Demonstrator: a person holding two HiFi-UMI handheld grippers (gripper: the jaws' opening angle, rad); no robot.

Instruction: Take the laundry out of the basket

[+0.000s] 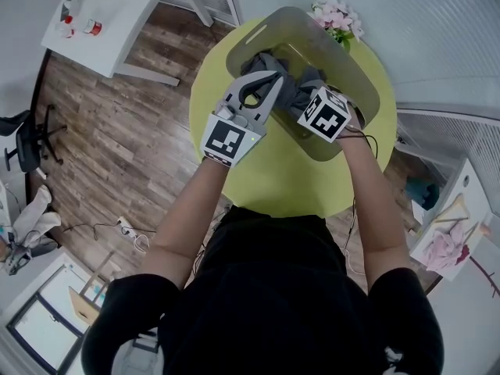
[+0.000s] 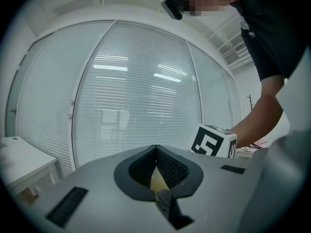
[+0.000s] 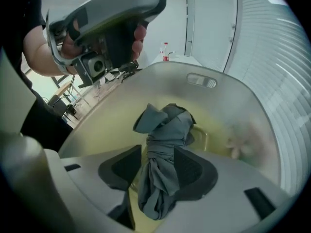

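The left gripper [image 2: 156,152] hangs above the near left edge of the basket [image 1: 367,92], roughly level. Its own view looks out at the slatted blinds [image 2: 146,91] and not at any cloth. Its tongs are pressed together at the tips with nothing between them, so it seems to be kept out of the way, or waiting as a spare hand. The basket is a pale, translucent tub on the round yellow-green table [image 1: 289,178], set toward the far side, so the person has to reach forward with both arms. The laundry is inside it: a grey garment [image 3: 165,130] bunched into a twisted, upright lump on the basket floor, near the middle. To the right, the right gripper [image 3: 160,171] points steeply down into the tub. Its tongs are spread, and the garment's lower folds stand between the pads. A thin gap shows on one side, so I judge this a straddle ready for a pinch, not a grip. The steep angle suits a grab from above. Pink flowers [image 1: 336,14] sit just beyond the far rim, clear of the work.
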